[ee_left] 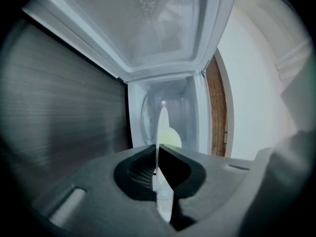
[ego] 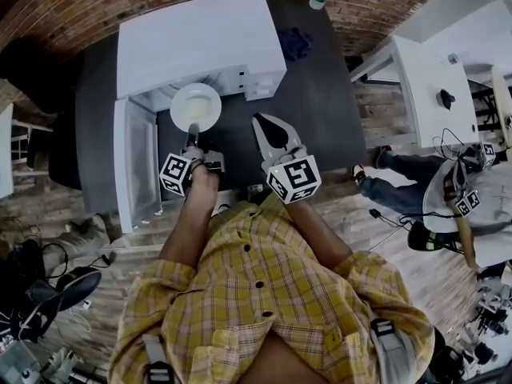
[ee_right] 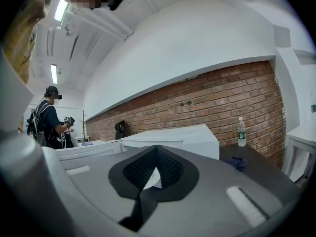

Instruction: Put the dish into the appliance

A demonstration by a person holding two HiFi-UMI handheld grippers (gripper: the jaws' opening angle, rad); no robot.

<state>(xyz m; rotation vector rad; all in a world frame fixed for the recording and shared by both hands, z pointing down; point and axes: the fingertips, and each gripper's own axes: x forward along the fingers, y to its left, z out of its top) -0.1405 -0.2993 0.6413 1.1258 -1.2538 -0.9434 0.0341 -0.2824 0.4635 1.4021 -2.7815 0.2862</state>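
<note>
Brick wall at the back, and a dark table point(ego: 320, 94) with a boxy white microwave oven point(ego: 200, 38) on it — its door point(ego: 134, 162) hangs open. The left gripper point(ego: 193, 137) pinches the rim of a round, pale white plate point(ego: 196, 106), jaws almost closed on it. The plate sticks out just ahead of that gripper, right at the oven's open front. I think it should go in flat, straight and slow — no bumping the sides. The right gripper point(ego: 261, 124), beside the left one, is closed on nothing.
</note>
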